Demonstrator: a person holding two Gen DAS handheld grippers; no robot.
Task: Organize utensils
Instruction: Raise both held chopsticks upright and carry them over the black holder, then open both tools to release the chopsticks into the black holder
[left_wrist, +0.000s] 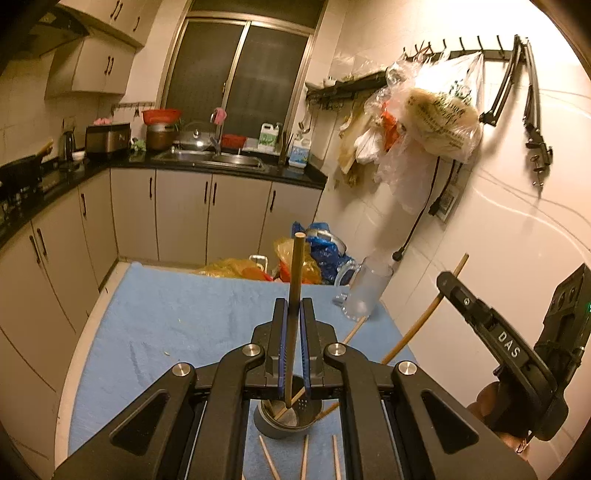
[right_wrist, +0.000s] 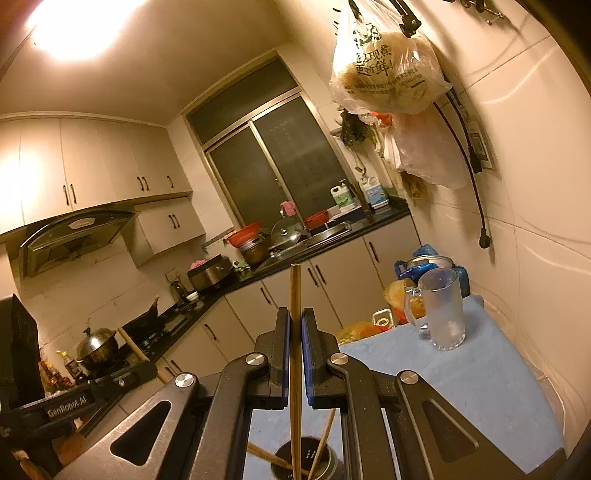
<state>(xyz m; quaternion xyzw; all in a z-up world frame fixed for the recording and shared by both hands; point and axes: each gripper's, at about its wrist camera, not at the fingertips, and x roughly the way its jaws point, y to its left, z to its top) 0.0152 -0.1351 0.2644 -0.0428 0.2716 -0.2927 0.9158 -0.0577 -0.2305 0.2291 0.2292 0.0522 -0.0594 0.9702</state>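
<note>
Chopsticks (left_wrist: 295, 404) stand in the holder (left_wrist: 286, 419) on the table (left_wrist: 166, 317).

Blue cloth (left_wrist: 166, 314); dark-brown chopstick (left_wrist: 294, 295) at twelve o'clock; tan chopstick (right_wrist: 294, 332); black-framed, blue-padded left gripper (left_wrist: 293, 332).

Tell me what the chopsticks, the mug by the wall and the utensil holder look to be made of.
Chopstick in the left hand-held gripper: dark matte stick, probably wood or bamboo. The one in the right hand-held gripper: pale, with a fine lengthwise grain, likely bamboo. Mug: see-through with a frosted look, glass or clear plastic. Utensil holder: grey shiny wall with punched holes, apparently metal.
</note>
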